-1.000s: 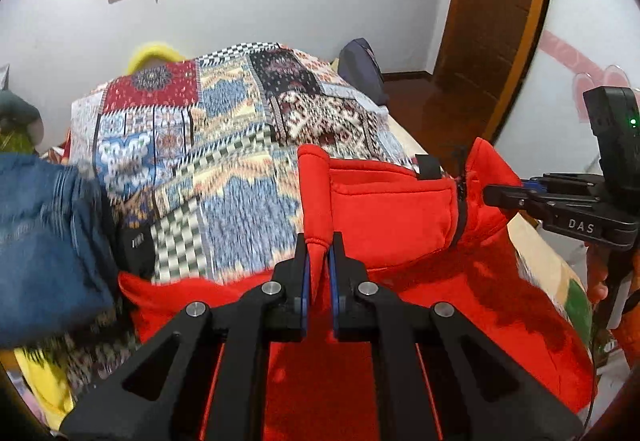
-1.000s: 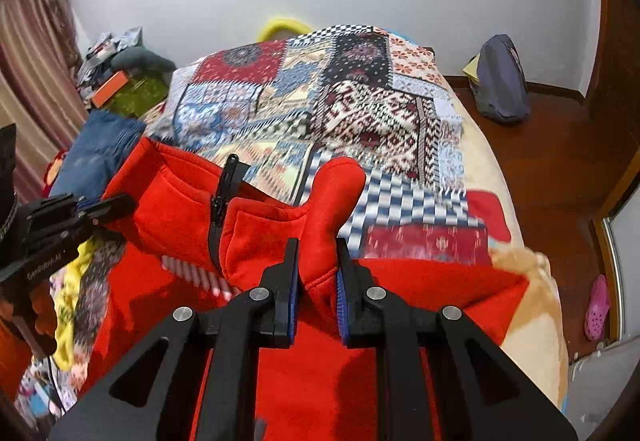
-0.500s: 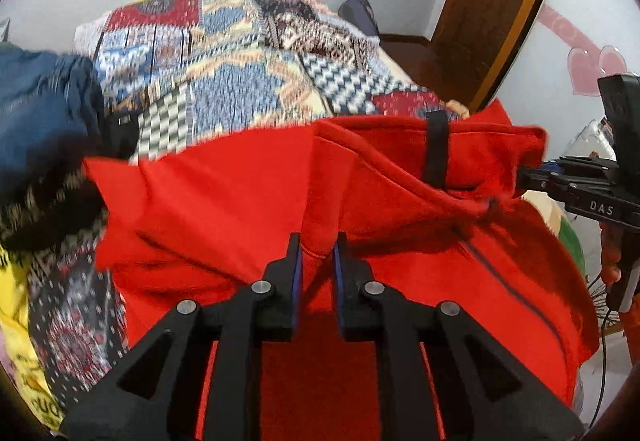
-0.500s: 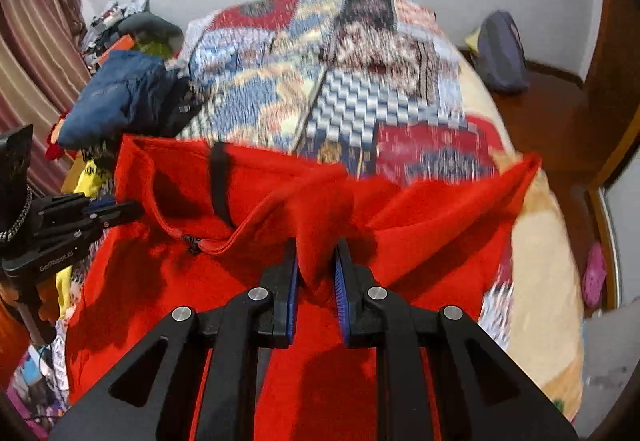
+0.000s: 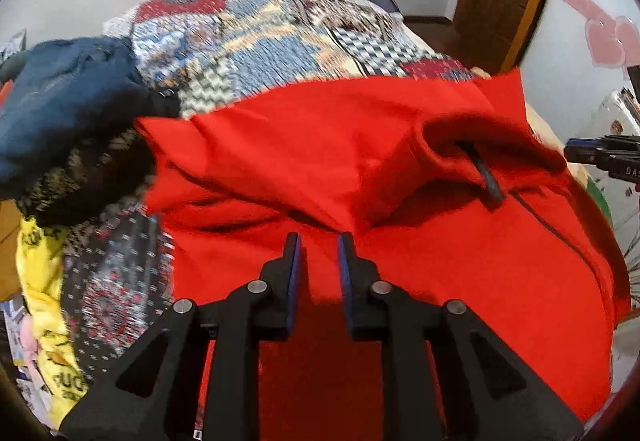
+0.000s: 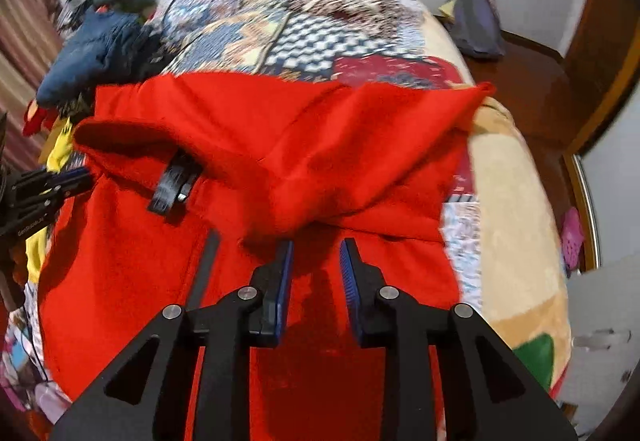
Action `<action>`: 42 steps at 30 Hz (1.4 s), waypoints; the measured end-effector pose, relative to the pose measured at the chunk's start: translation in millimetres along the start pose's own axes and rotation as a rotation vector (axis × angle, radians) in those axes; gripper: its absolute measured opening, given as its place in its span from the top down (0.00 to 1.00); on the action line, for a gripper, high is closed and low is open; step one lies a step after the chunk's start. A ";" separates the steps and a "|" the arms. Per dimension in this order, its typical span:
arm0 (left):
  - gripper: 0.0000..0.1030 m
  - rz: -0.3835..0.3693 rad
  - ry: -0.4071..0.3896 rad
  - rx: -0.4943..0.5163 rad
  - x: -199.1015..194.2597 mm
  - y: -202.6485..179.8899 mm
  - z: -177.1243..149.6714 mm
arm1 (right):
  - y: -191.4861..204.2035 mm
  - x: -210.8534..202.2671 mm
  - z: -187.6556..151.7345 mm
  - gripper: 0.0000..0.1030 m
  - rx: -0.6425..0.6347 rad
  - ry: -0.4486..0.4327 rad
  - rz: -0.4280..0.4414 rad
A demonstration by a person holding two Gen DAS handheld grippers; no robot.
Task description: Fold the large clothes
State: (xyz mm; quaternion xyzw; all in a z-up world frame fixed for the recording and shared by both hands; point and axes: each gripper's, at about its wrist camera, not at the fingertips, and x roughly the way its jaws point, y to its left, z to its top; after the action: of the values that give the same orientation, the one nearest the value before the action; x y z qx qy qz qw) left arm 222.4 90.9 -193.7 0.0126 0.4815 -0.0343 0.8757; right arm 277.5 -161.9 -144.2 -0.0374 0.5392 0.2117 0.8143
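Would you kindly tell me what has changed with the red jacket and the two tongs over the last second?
Both tongs, left and right, carried the top part of the red jacket forward and down, folding it over the body. Their jaws have just been opening and now stand apart, with no fold pinched between them, so the jacket is released. The patchwork blanket and the blue jeans stayed where they were.

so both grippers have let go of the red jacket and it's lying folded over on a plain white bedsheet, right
Not quite: the cover is no plain white sheet but a patchwork bedspread of many colours, plain in the right wrist view. The rest holds: the left gripper and right gripper have just been opening, and the red jacket lies folded over, free of their fingers.
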 end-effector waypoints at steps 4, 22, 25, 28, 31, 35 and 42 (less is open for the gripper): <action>0.68 0.023 -0.074 -0.022 -18.9 8.9 23.4 | -14.2 -21.1 15.8 0.78 0.060 -0.070 -0.002; 0.48 -0.130 0.000 -0.111 42.3 -14.3 80.9 | 56.3 32.4 62.3 0.69 -0.051 -0.029 0.112; 0.48 -0.141 0.067 -0.076 56.5 -24.1 60.5 | 55.8 52.7 48.1 0.69 -0.058 0.044 0.102; 0.46 -0.114 0.072 -0.032 58.2 -31.6 41.2 | 53.5 64.9 34.4 0.67 -0.075 0.094 0.070; 0.37 -0.105 0.057 -0.039 54.5 -29.0 23.1 | 49.1 59.1 18.2 0.52 -0.097 0.076 0.025; 0.34 -0.113 0.035 -0.082 41.5 -18.4 7.6 | 39.0 46.3 6.8 0.45 -0.087 0.071 0.014; 0.34 -0.011 -0.024 -0.113 8.4 7.2 -1.7 | 10.6 24.9 0.2 0.44 0.016 0.063 0.013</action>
State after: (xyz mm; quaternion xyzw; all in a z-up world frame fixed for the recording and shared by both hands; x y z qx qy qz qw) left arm 226.0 97.7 -201.8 -0.0398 0.4723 -0.0120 0.8804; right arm 281.8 -144.6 -164.6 -0.0341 0.5667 0.2112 0.7956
